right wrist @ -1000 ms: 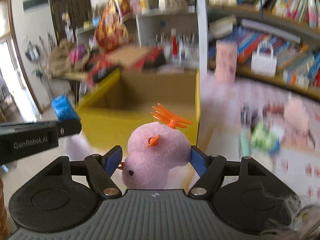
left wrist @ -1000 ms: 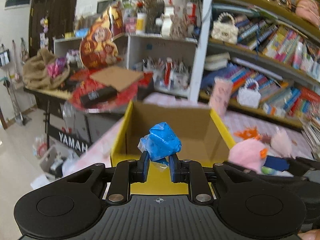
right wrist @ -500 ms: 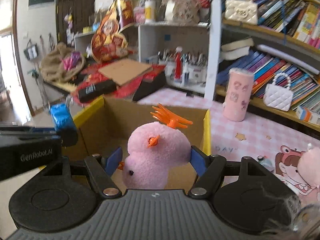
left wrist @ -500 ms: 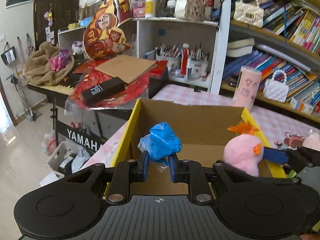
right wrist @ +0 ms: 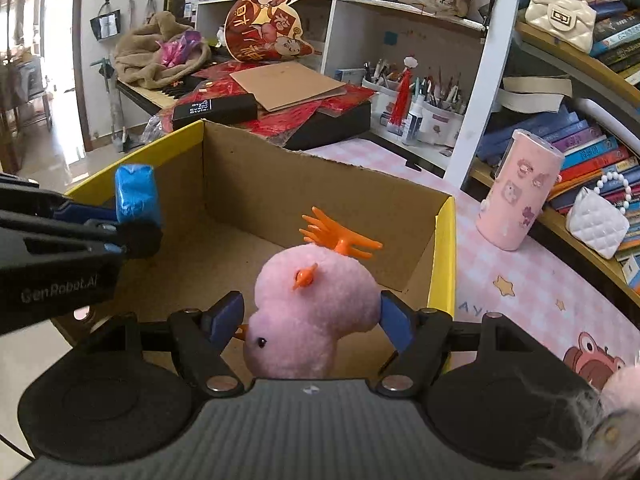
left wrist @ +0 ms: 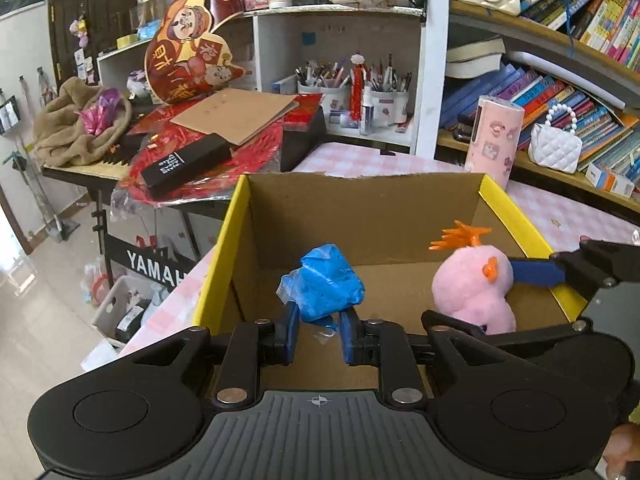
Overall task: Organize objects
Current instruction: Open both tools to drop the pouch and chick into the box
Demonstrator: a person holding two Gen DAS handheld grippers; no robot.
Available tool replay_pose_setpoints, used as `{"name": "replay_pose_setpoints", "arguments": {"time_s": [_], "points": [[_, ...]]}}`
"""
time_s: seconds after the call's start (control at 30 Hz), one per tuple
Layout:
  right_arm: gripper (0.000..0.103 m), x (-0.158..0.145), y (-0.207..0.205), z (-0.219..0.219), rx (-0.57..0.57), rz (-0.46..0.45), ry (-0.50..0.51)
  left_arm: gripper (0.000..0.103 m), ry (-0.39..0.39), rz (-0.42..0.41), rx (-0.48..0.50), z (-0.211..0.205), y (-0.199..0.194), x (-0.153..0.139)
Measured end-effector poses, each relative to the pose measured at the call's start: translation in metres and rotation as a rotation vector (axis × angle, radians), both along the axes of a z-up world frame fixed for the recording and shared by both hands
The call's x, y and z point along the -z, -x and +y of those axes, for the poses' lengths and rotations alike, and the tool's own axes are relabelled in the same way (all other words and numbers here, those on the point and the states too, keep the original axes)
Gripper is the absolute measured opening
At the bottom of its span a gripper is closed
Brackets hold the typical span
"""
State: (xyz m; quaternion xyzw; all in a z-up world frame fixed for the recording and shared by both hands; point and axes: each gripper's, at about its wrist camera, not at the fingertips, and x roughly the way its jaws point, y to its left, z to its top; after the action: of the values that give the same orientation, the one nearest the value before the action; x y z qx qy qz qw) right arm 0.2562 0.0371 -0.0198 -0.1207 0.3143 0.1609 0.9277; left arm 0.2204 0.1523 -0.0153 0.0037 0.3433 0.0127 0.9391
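The left hand-held gripper [left wrist: 316,334], its jaws just easing apart, has the crumpled blue packet [left wrist: 322,288] between its fingers over the open cardboard box [left wrist: 360,208]. Beside it, the right hand-held gripper [right wrist: 308,318] clamps the pink plush chick [right wrist: 310,312] above the same box. Beyond, a pink cup [right wrist: 520,200] stands on the desk [right wrist: 520,292].

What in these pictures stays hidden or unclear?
- Box floor near side, left wrist view: hidden behind the left gripper.
- Pink plush chick underside, right wrist view: hidden by the right gripper.
- Second pink plush, right wrist view: cut off by the edge.
- Book titles: too small.
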Motion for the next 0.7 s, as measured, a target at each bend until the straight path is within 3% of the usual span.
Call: {"name": "replay_pose_setpoints", "arguments": {"time_s": [0.07,0.13,0.2,0.23,0.37,0.53,0.7], "points": [[0.073,0.0,-0.002,0.001,-0.002,0.009,0.005,0.032,0.002,0.004,0.003,-0.001,-0.001,-0.001],[0.074,-0.002,-0.001,0.001,0.003,0.006,0.009,0.051,0.006,-0.018,-0.004,-0.001,0.003,-0.006],[0.084,-0.006,0.005,0.001,0.025,-0.028,0.004,0.062,0.011,-0.067,-0.015,0.001,0.01,-0.016],[0.088,-0.01,0.009,-0.001,0.035,-0.053,-0.014,0.065,0.012,-0.084,-0.016,0.002,0.013,-0.02],[0.087,-0.029,0.023,-0.009,0.066,-0.096,-0.096,0.072,0.024,-0.133,-0.023,0.006,0.029,-0.039],[0.087,-0.05,0.055,-0.018,0.129,-0.145,-0.142,0.09,0.015,-0.197,-0.006,0.009,0.062,-0.058],[0.087,-0.057,0.098,-0.025,0.191,-0.168,-0.15,0.096,0.016,-0.209,0.006,0.014,0.097,-0.059]]}}
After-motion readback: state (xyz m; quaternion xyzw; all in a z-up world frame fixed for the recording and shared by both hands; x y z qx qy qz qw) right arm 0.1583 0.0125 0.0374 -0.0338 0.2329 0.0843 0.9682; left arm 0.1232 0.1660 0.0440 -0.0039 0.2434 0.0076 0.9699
